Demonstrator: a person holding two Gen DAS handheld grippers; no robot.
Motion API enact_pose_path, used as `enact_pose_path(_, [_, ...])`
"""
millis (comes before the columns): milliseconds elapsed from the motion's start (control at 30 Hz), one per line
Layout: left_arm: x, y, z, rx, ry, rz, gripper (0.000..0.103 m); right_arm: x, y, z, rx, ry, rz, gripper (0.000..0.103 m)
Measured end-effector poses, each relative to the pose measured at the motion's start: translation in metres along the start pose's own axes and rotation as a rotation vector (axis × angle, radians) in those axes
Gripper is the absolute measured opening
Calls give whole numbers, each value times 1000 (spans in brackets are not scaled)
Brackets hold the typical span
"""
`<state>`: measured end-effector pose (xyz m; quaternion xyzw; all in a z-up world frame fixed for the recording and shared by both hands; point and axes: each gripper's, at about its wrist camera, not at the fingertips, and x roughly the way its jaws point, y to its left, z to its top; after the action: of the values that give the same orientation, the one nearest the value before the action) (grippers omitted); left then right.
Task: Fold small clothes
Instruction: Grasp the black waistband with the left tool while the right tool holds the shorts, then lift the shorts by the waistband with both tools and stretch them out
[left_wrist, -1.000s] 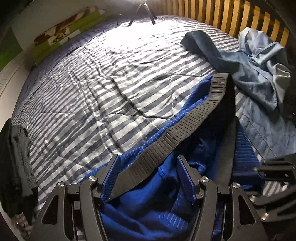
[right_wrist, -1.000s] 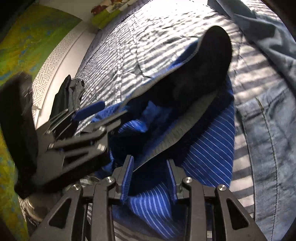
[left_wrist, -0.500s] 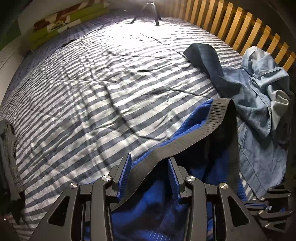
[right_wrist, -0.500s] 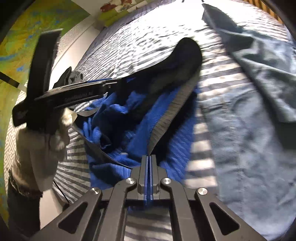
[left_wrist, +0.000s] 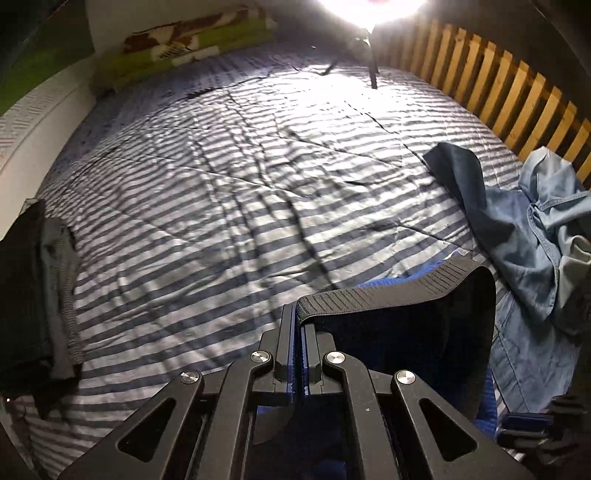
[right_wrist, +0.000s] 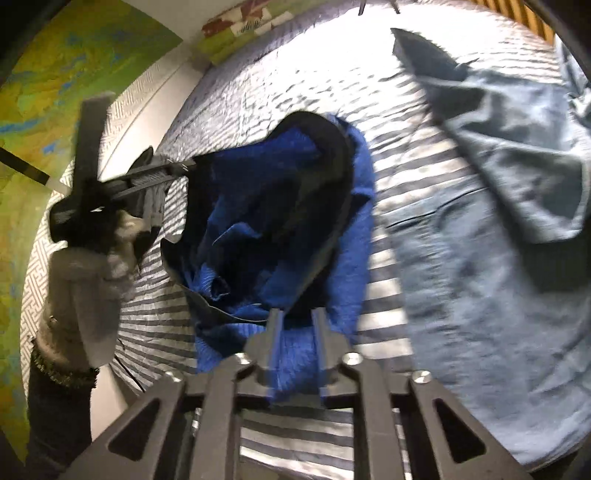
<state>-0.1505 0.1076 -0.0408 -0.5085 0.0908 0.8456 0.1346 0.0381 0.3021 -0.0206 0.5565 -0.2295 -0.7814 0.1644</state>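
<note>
While the left claw (left_wrist: 297, 332) pinches the waistband (left_wrist: 388, 295) tight, the right claw (right_wrist: 297, 325), jaws just reopening, holds blue briefs (right_wrist: 288, 206) (12 o'clock).

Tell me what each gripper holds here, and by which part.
The left gripper pinches the blue shorts by the black waistband. The right gripper has blue fabric between its jaws; whether they press on it cannot be told.

Blue pinstriped shorts (right_wrist: 295, 206) (black ribbed waistband (left_wrist: 388, 295)) hang bunched and open-mouthed above the striped bedcover (left_wrist: 221, 206).
</note>
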Motion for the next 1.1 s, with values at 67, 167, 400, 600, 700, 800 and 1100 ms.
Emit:
enact_pose_path(67, [-6, 4, -3, 4, -3, 11, 2, 15, 5, 2, 25, 34, 9, 20])
enact_pose_path(167, [-9, 6, -7, 15, -5, 14, 2, 32, 0, 4, 107, 70, -1, 22])
enact_pose_path(400, [-22, 19, -13, -34, -44, 18, 2, 49, 0, 13, 109, 69, -34, 2])
enact_pose_path(600, [-89, 71, -19, -140, -132, 56, 2, -19, 37, 21, -116, -22, -132, 1])
enact_pose_path(700, [-142, 99, -27, -198, -205, 71, 2, -64, 57, 33, -202, -109, -202, 1])
enact_pose_path(800, [-191, 119, -36, -236, -260, 50, 2, -112, 75, 46, -260, -203, -237, 1])
enact_pose_path(1100, [-298, 105, -73, -126, -342, 116, 2, -180, 134, 47, -401, -362, -308, 1])
